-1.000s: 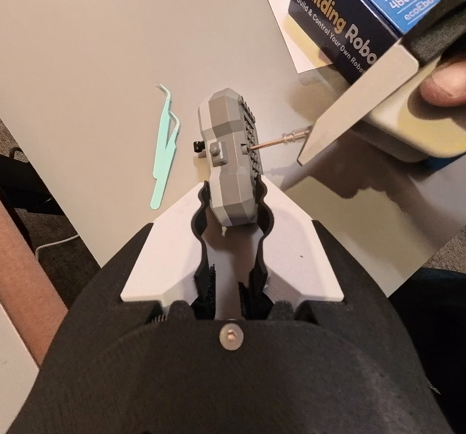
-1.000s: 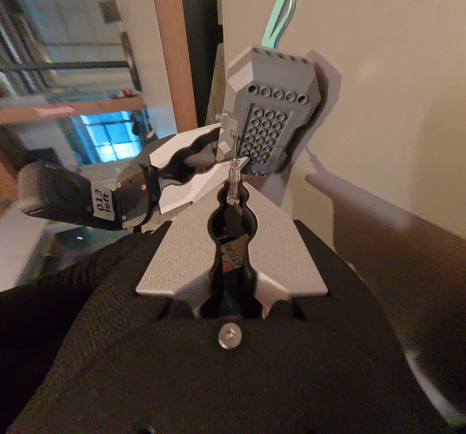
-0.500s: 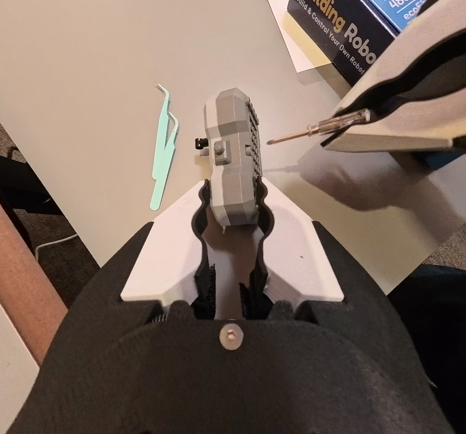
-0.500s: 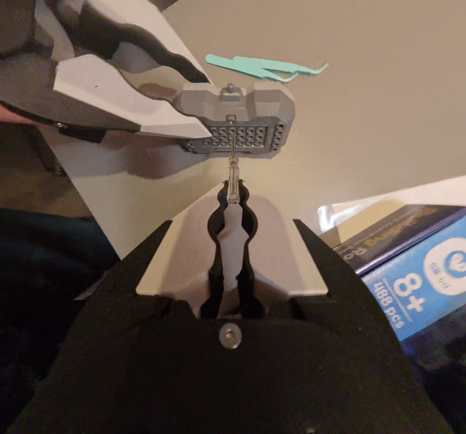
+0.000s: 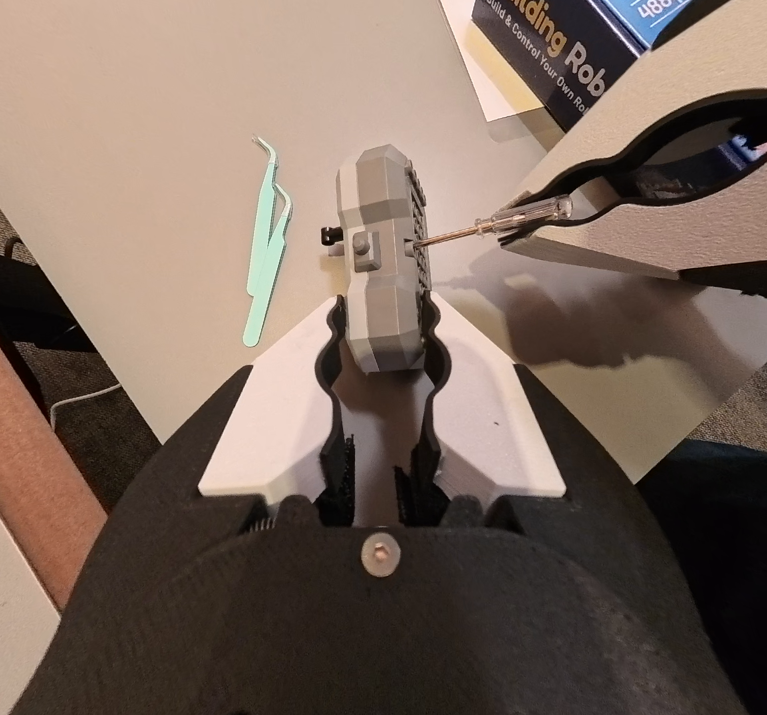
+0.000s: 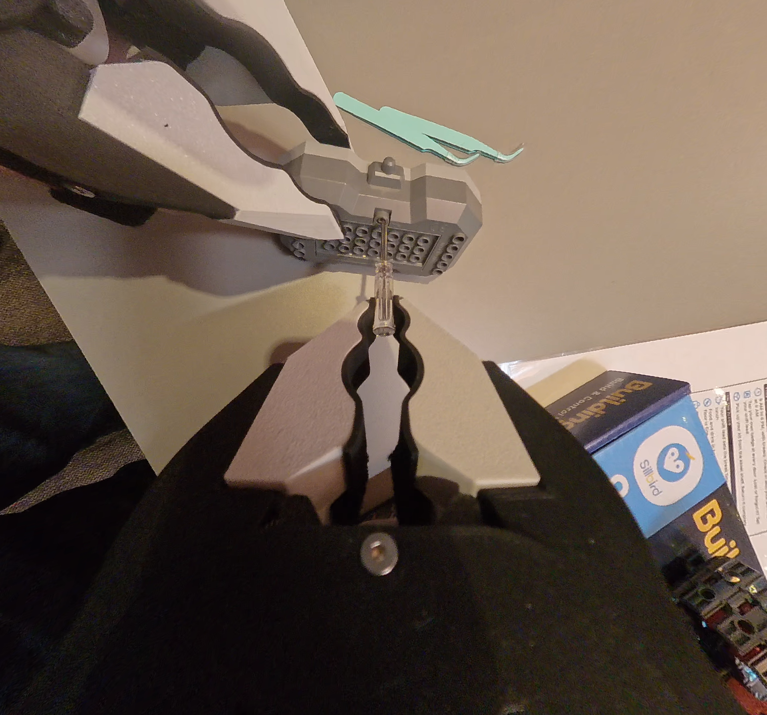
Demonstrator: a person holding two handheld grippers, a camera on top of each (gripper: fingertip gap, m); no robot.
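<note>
My left gripper (image 5: 384, 323) is shut on a grey brick-built block (image 5: 379, 255) and holds it on edge above the light table. The block also shows in the right wrist view (image 6: 398, 205), with its studded dark plate facing me. My right gripper (image 6: 384, 307) is shut on a small screwdriver (image 6: 382, 300) with a clear handle. Its metal tip sits at a small hole in the block's side (image 5: 409, 244). The screwdriver (image 5: 523, 221) comes in from the right in the left wrist view, held by the right gripper (image 5: 519, 223).
Mint-green tweezers (image 5: 267, 238) lie on the table (image 5: 166, 72) left of the block, also seen in the right wrist view (image 6: 427, 132). A dark blue and light blue box (image 5: 581, 14) stands at the far right on white paper (image 6: 664, 358). The table edge runs near my left gripper.
The right gripper rolled upright and pulled the screwdriver off the block. It has now moved back in, and the tip is at the block's side hole again. The left gripper stayed put.
</note>
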